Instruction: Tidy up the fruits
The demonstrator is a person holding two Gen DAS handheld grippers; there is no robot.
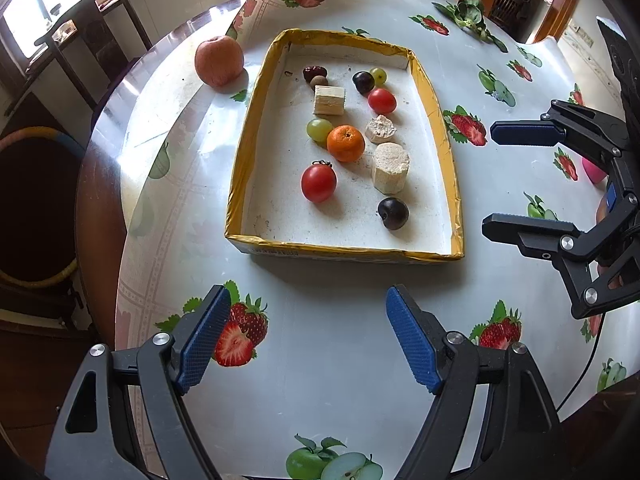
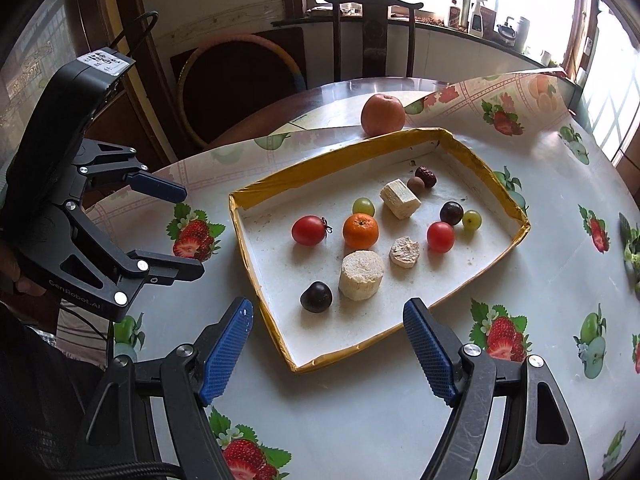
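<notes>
1. Tablecloth [image 1: 340,340]: fruit-printed, covers a round table; one corner is folded up.
2. Wooden chair [image 2: 374,36]: stands beyond the table.
3. Hoop [image 2: 240,80]: multicoloured, beside the chair.
4. Spray bottle [image 2: 478,14]: on the windowsill.

Home dining room: round table [image 2: 360,420], carved chair [image 2: 374,36].

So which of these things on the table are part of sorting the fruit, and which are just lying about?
Part of the job:
- yellow-rimmed tray
- mandarin
- cherry tomatoes
- green grapes
- dark plums
- apple outside the tray
- left gripper and right gripper, both open

Lying about:
- leafy greens
- chair
- hoop
</notes>
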